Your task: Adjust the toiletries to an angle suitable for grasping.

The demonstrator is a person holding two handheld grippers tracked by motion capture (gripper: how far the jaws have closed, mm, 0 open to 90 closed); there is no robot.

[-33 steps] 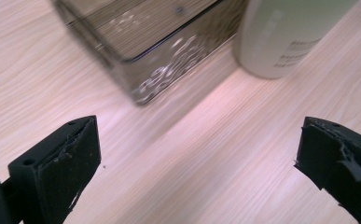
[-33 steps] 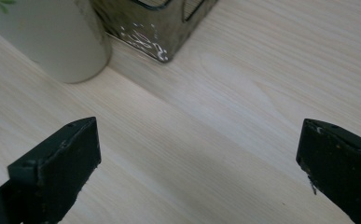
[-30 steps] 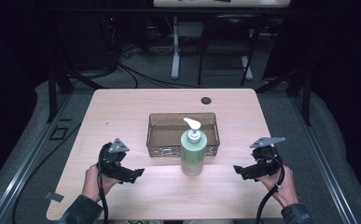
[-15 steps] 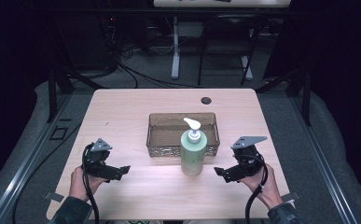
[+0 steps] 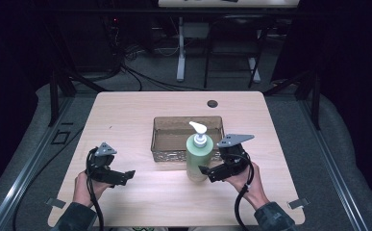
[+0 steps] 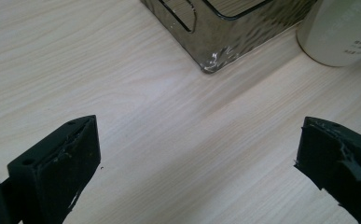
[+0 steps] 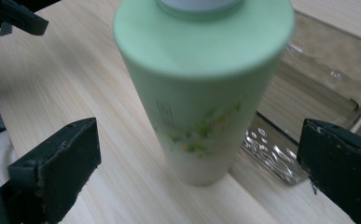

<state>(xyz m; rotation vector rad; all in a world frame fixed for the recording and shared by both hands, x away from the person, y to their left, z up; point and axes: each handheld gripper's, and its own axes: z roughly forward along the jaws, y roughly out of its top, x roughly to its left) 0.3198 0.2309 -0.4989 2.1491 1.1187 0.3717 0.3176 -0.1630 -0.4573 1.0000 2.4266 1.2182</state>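
A pale green pump bottle [image 5: 199, 156] with a white pump head stands upright on the wooden table [image 5: 140, 115], just in front of a clear ribbed tray [image 5: 167, 144]. My right gripper [image 5: 205, 172] is open at the bottle's right side near its base; in the right gripper view the bottle [image 7: 201, 93] stands close, between the two wide-apart jaws but a little beyond them. My left gripper [image 5: 128, 175] is open over bare wood at the front left, well apart from the bottle. The left gripper view has the tray's corner [image 6: 215, 42] and the bottle's base [image 6: 341, 32] at the top.
A small dark round hole [image 5: 212, 103] sits near the table's far edge. Metal rails [image 5: 27, 163] run along both sides of the table, with cables and stands on the floor behind. Bare wood lies between my two grippers.
My right gripper has moved left toward the bottle and now sits right beside its base. My left gripper has drifted left and toward the table's front edge.
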